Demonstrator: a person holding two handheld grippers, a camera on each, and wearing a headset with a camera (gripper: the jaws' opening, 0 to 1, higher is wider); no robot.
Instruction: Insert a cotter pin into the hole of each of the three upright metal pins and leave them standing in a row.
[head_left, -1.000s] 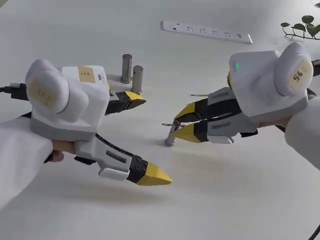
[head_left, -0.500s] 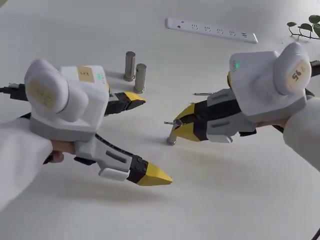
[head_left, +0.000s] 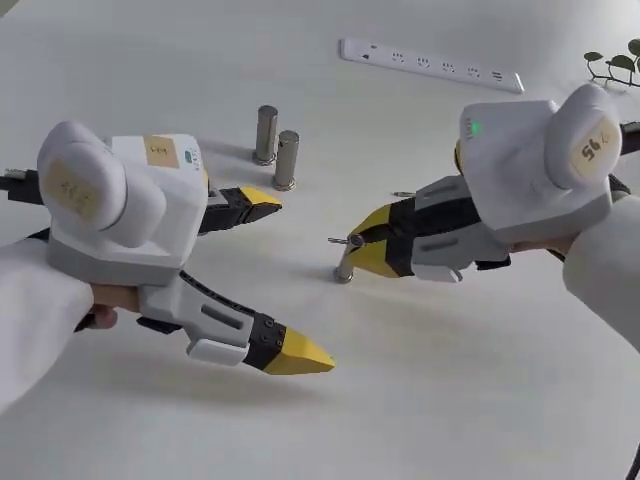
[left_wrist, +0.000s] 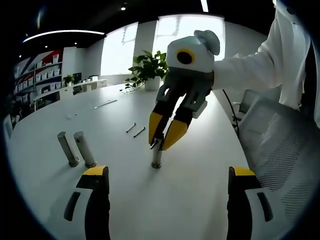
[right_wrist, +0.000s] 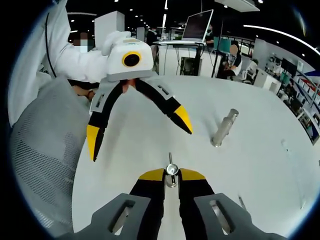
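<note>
Near the table's middle stands a metal pin (head_left: 344, 268), leaning slightly. My right gripper (head_left: 362, 242) is shut at its top on a thin cotter pin (head_left: 338, 241), whose tip pokes out on the pin's far side. From the left gripper view the right gripper (left_wrist: 164, 140) pinches just above the same pin (left_wrist: 157, 159). In the right gripper view the cotter pin (right_wrist: 170, 159) juts past the pin's round top. Two more metal pins (head_left: 266, 134) (head_left: 287, 159) stand upright side by side behind. My left gripper (head_left: 280, 280) hovers wide open, holding nothing.
A white power strip (head_left: 430, 65) lies at the back, with a plant (head_left: 615, 62) at the far right. Two loose cotter pins (left_wrist: 135, 130) lie on the white table beyond the right gripper; one (head_left: 403, 194) is seen from the head. A mesh chair (left_wrist: 280, 150) stands beside the table.
The right gripper's jaws, slightly apart around the pin's top a second ago, have closed on the cotter pin. The left gripper has drifted a little left and stays open.
</note>
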